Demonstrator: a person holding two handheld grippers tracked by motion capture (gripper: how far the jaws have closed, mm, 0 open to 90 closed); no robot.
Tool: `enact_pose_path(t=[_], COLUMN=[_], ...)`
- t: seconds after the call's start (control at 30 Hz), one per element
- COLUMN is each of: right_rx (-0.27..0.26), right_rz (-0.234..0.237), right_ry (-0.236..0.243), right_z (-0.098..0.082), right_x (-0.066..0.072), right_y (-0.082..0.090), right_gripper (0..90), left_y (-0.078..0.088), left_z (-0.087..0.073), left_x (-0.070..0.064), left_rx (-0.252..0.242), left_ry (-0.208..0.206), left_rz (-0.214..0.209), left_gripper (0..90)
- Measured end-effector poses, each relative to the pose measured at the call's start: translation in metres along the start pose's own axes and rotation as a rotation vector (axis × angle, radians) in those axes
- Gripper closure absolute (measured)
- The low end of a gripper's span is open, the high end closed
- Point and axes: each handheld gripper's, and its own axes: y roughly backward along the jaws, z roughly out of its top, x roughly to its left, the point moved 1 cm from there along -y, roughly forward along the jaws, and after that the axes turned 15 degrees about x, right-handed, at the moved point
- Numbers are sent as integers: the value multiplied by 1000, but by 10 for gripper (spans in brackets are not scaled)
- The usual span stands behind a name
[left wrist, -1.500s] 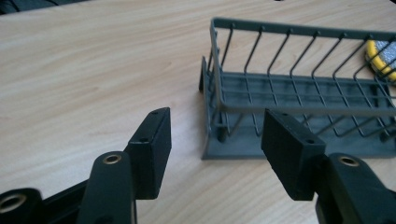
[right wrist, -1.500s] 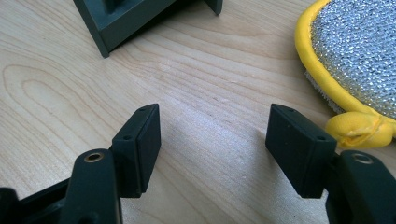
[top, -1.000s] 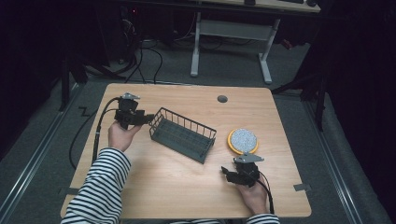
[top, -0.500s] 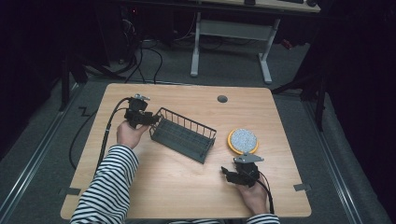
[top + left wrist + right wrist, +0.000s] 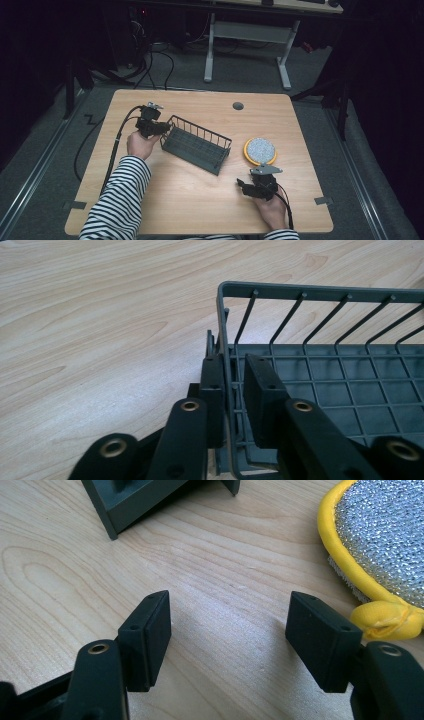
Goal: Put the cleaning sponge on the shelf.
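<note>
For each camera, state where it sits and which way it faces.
High view: above the table's near side, looking forward and down at table, rack, scrubber; both forearms and hands show.
Left gripper view: on the left gripper, looking along jaws that have just been closing on the rack's end wall.
Right gripper view: on the right gripper, jaws open over bare wood.
All three share the rack.

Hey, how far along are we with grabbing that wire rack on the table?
Done: the left gripper has reached the dark wire rack and its fingers have just been closing, one on each side of the rack's end wall. In hand: that grip looks nearly or fully made. Left: the rack sits on the table, unlifted, and the right gripper is open beside the yellow-rimmed scouring pad.
</note>
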Motion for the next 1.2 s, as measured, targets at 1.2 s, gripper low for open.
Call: enact_pose_path(t=[1.2], right_rx=[-1], right_rz=[-16], right_ry=[-21], right_z=[-2], right_x=[-2], right_y=[1], right_gripper=[342], left_y=[4], left_z=[-20], left_x=[-16], left_rx=[-28], left_ry=[-18], left_rz=[-68], left_gripper=[856])
